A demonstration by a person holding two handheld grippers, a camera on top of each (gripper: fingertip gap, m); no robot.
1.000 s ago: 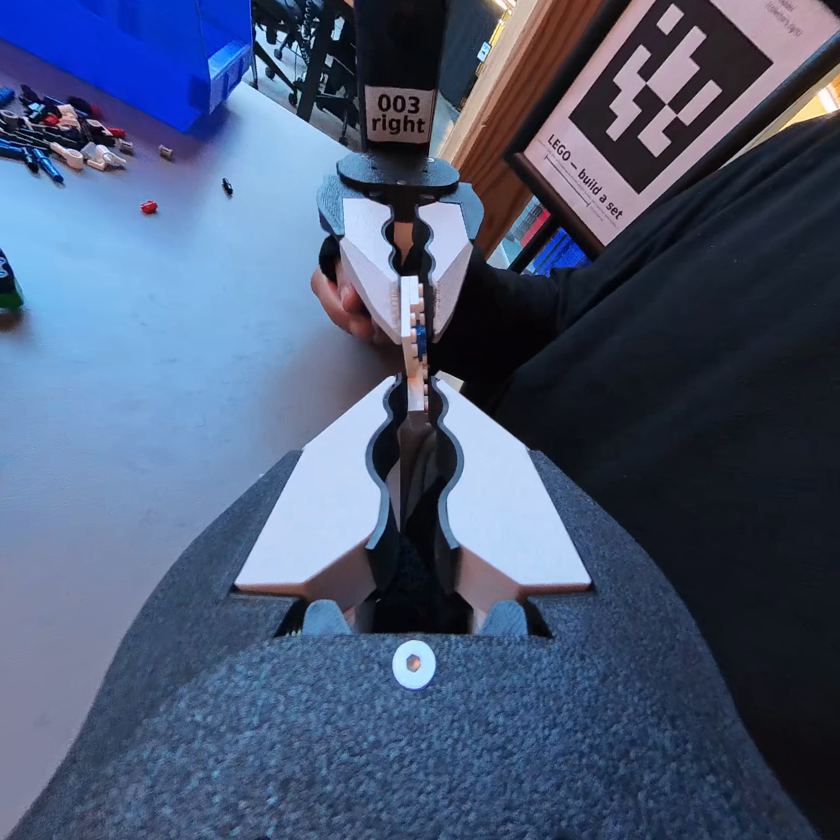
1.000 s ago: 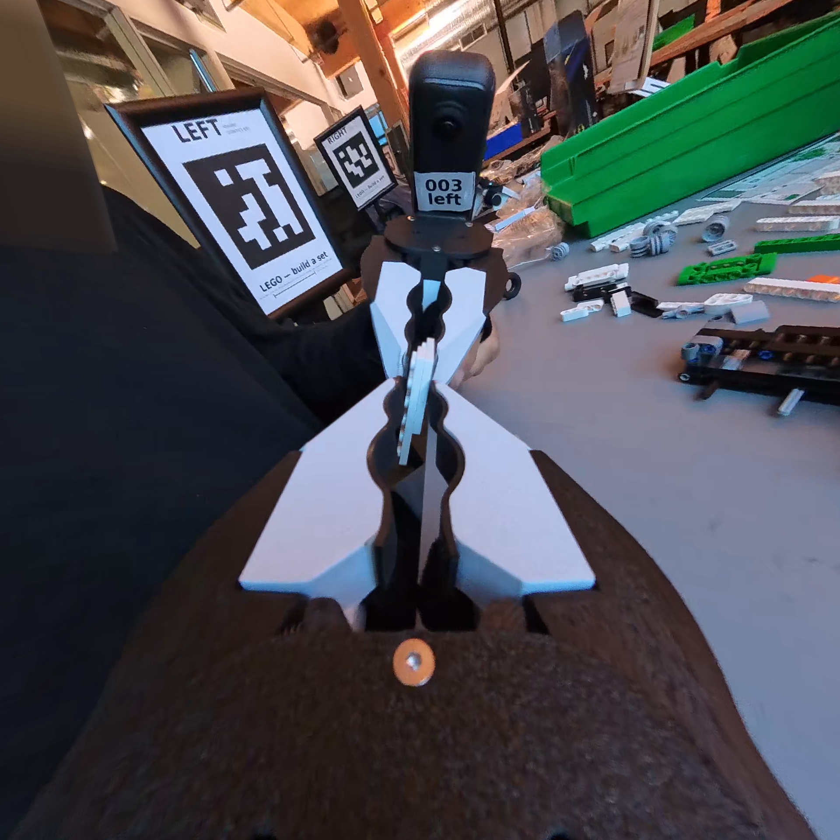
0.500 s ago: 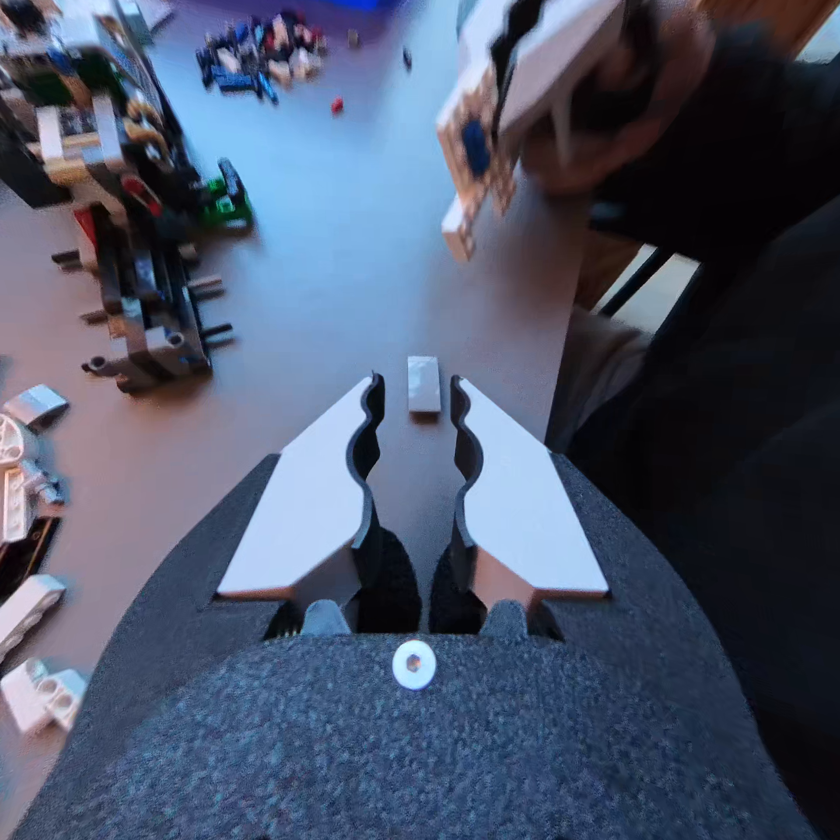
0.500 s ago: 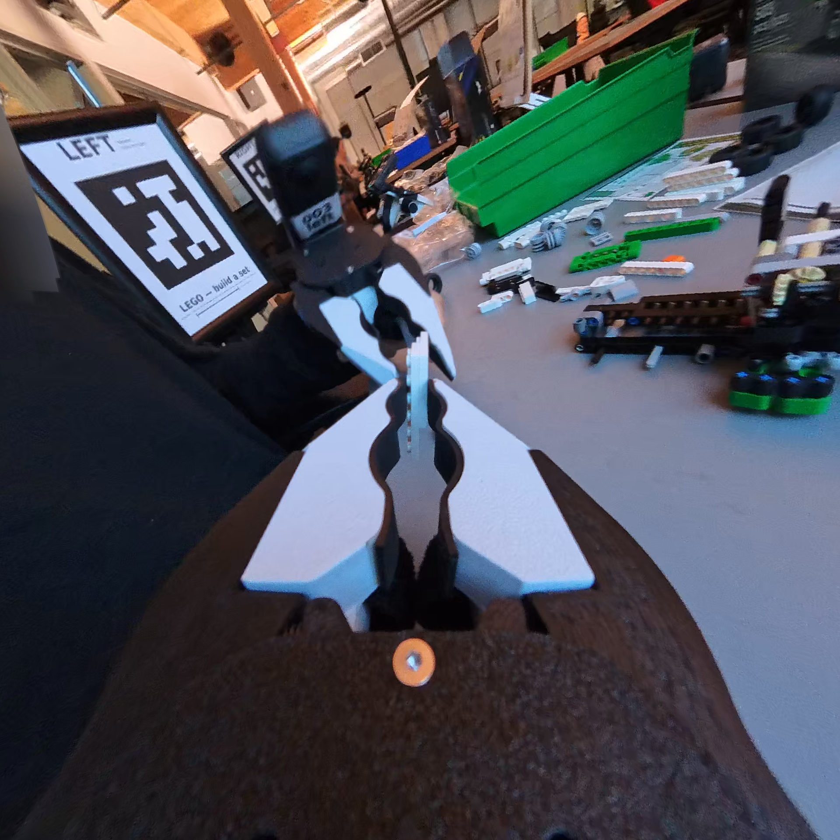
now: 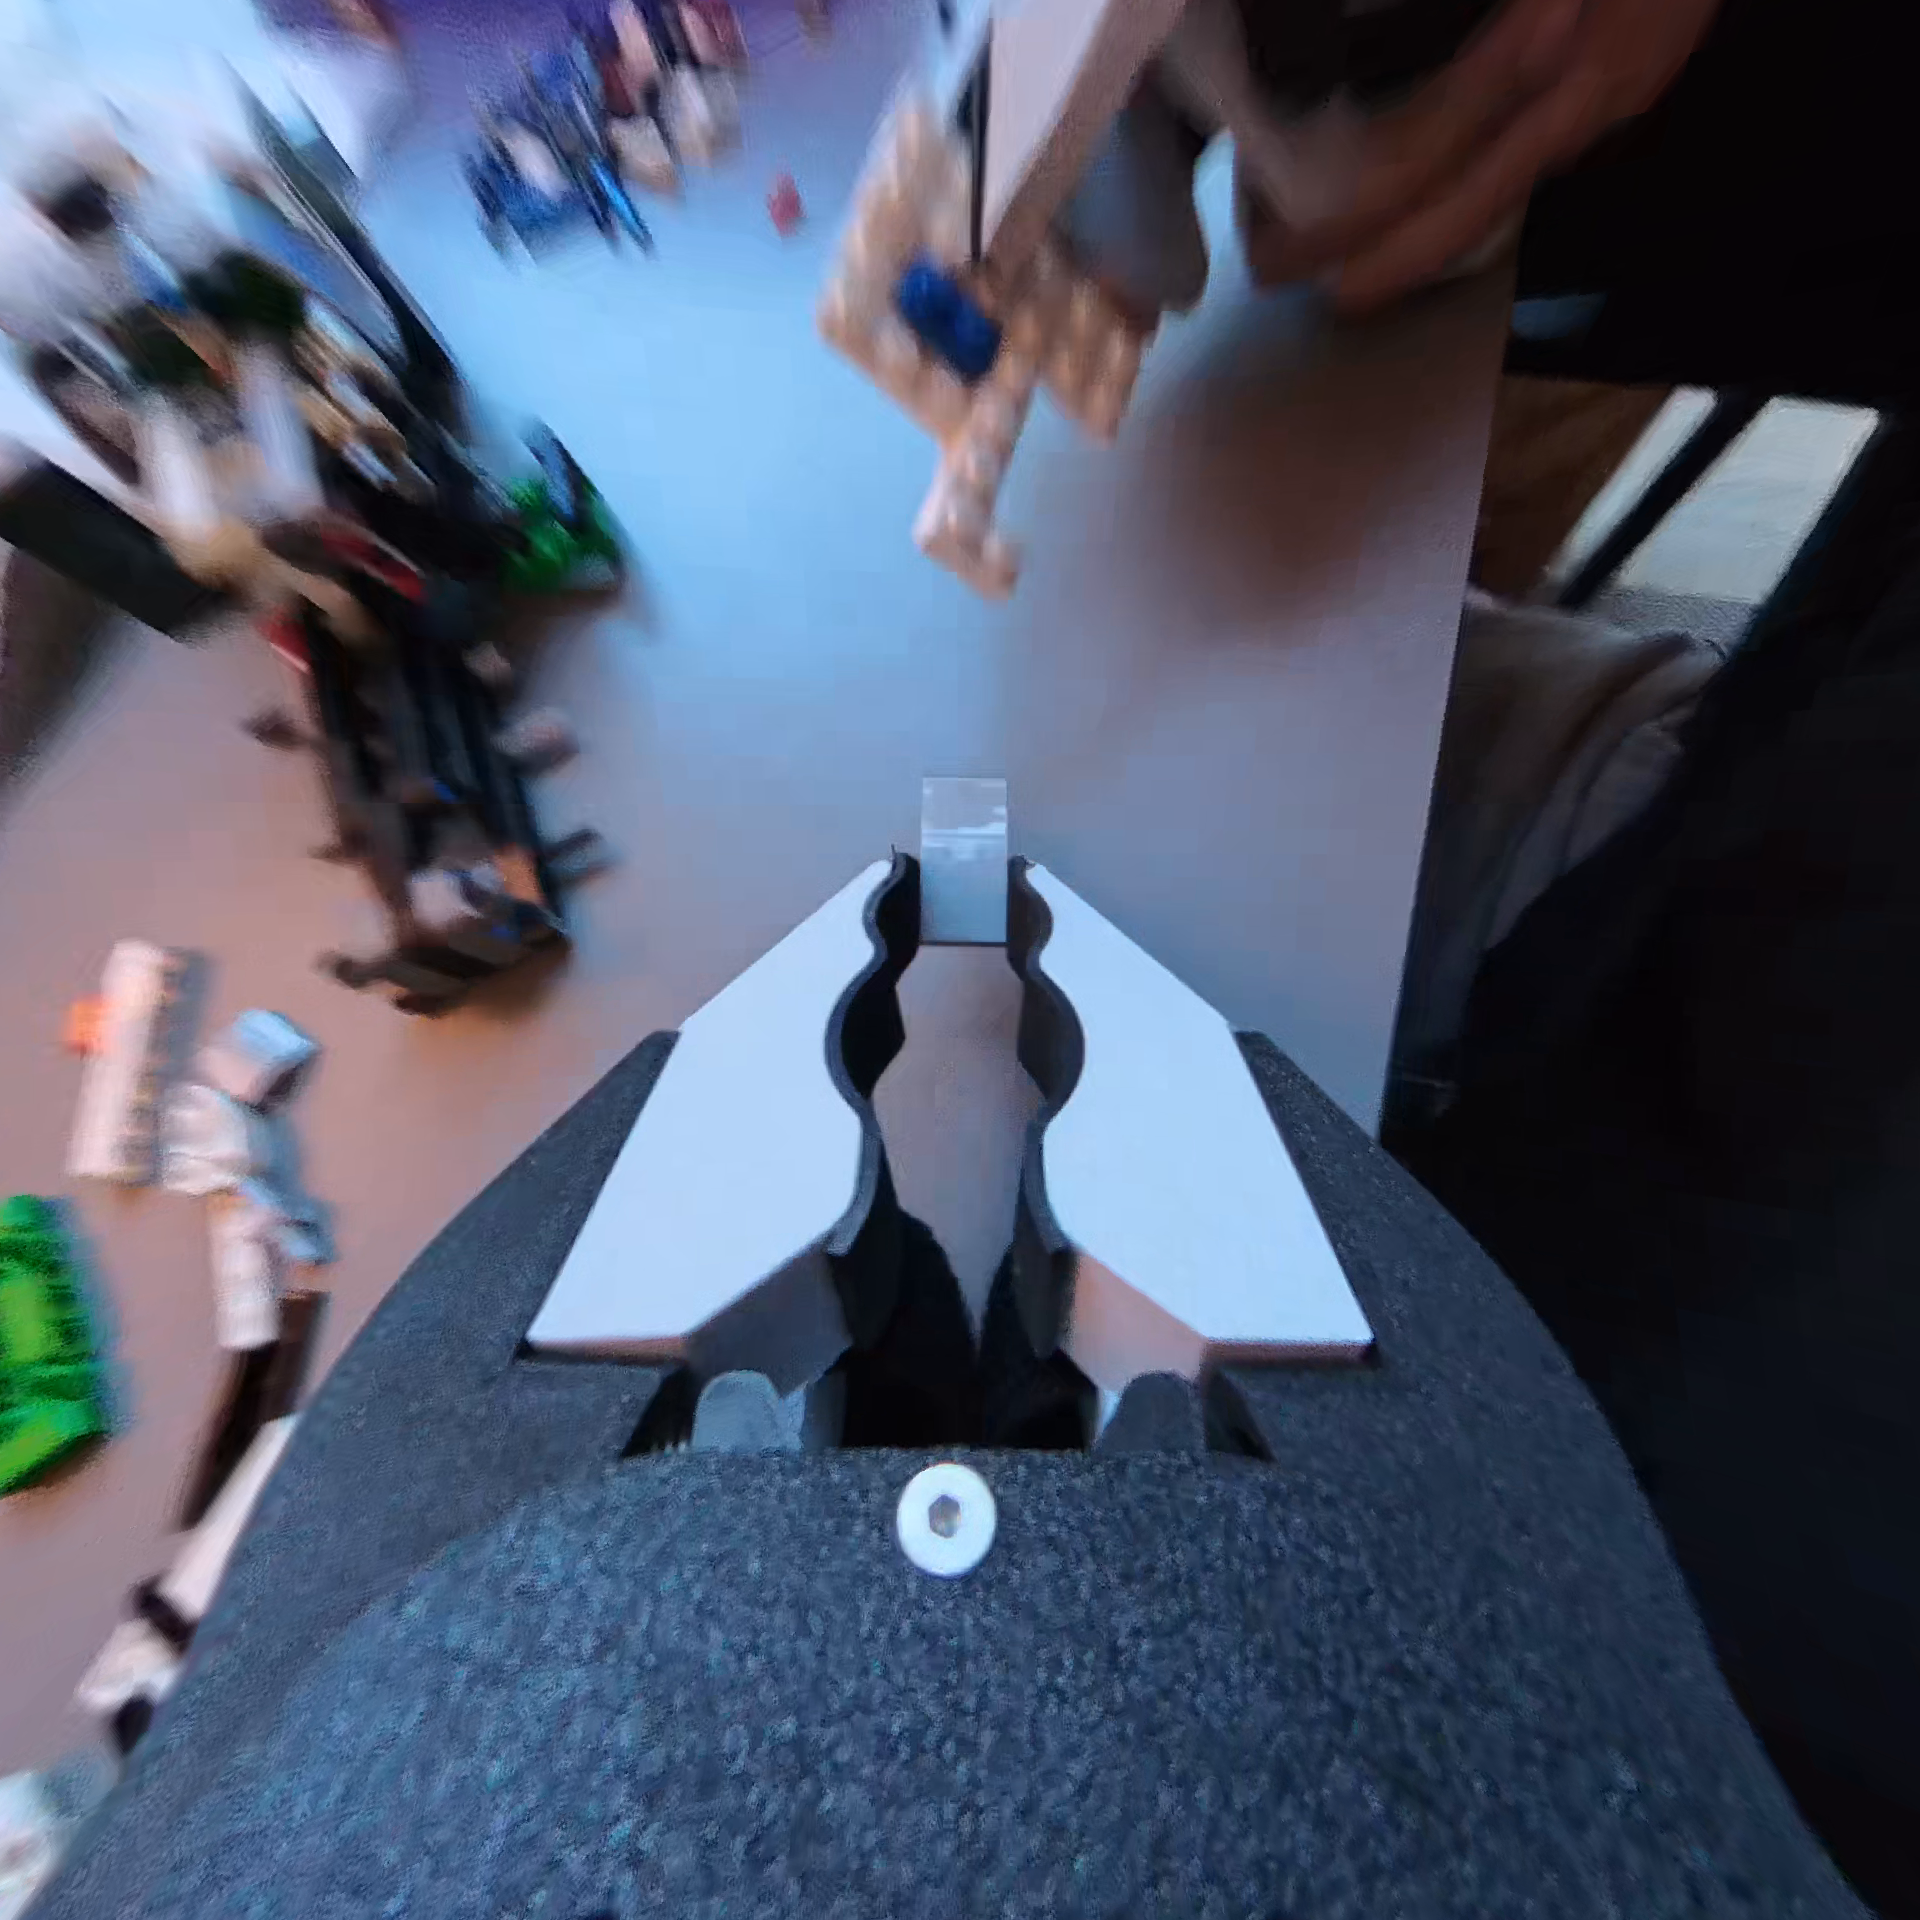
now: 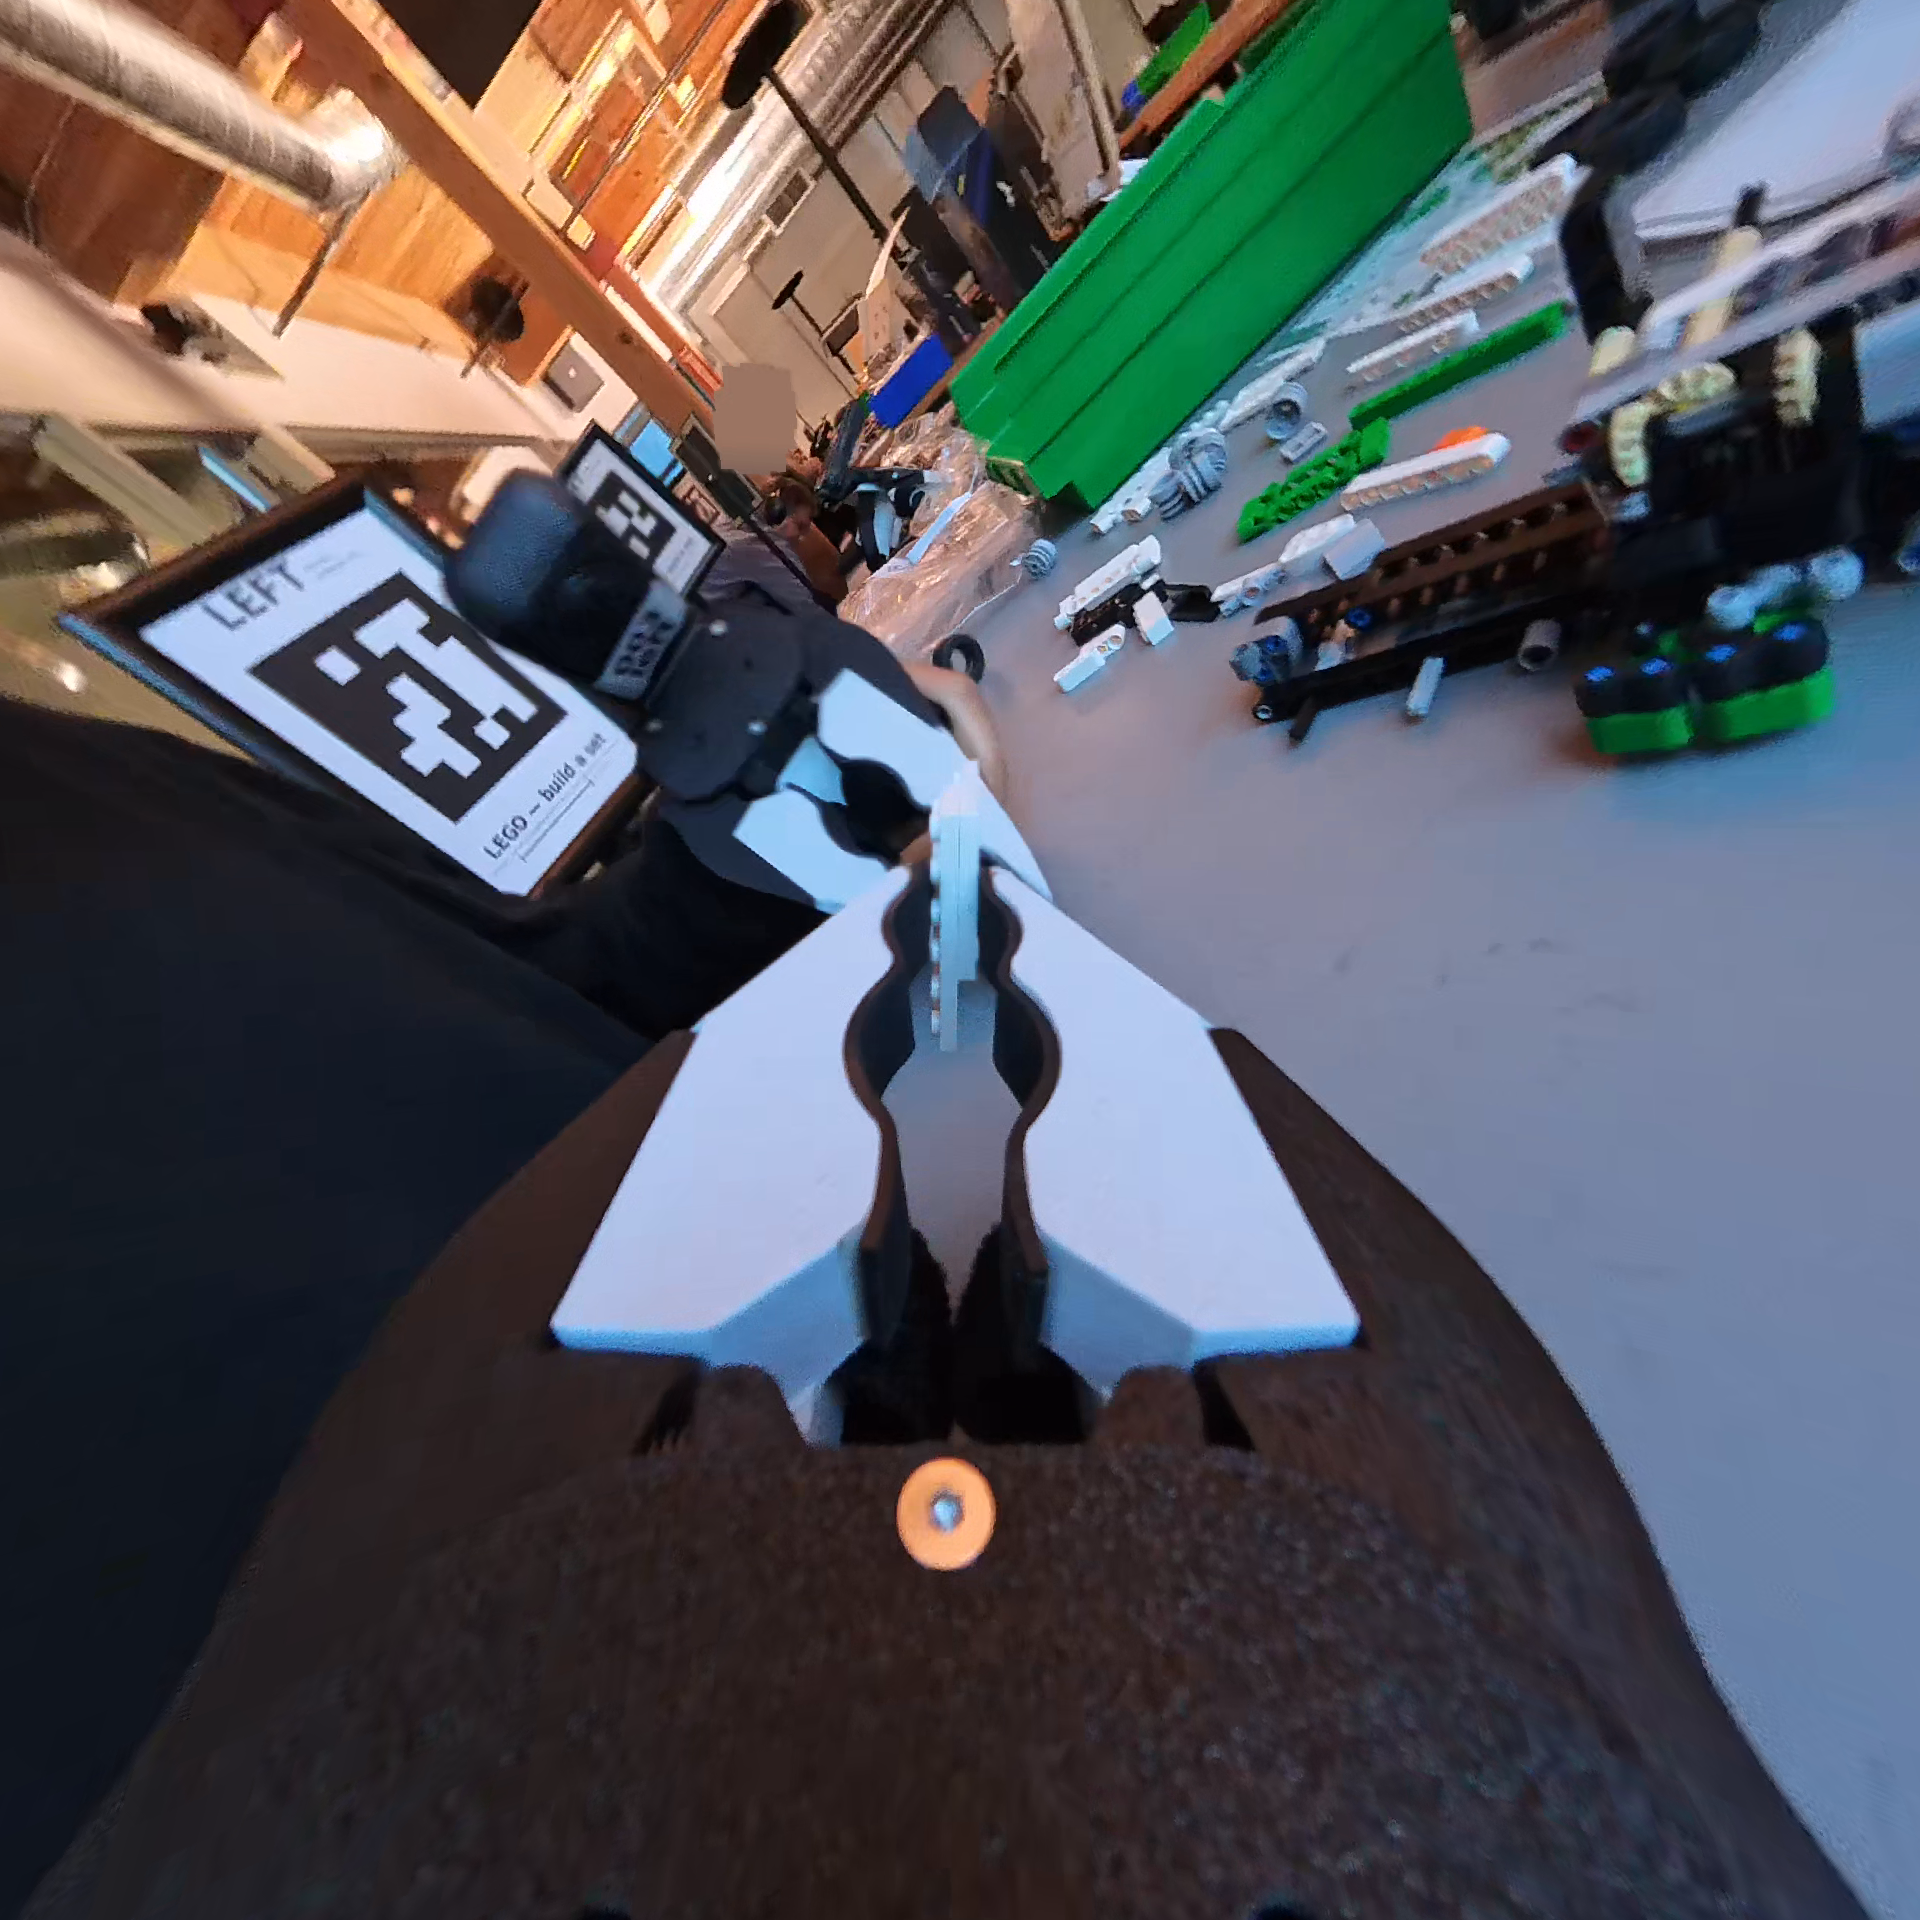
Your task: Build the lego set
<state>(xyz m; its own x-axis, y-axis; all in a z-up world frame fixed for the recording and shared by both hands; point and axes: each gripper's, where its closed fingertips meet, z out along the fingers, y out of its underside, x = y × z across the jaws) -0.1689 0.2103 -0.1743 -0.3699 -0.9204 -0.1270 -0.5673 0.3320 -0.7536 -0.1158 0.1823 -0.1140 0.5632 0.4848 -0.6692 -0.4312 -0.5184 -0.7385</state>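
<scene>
My left gripper points down at the grey table. Its fingers are closed against both sides of a small white tile near the table's edge. It also shows in the right wrist view, tilted down beyond my right fingers. My right gripper is shut on a white stepped plate, held edge-on above the table. In the left wrist view that plate is blurred at the top right, with a blue pin in it, under the right gripper.
A black, partly built model with green wheel parts stands at the right. Loose white, grey and green pieces lie in front of a long green bin. A framed marker sign stands at the left. The table edge is just right of the tile. Some 9 cm of space lies between my two pairs of fingers.
My left gripper let go of the stepped plate, swung down to the table and closed around the white tile. My right gripper kept the plate and turned right.
</scene>
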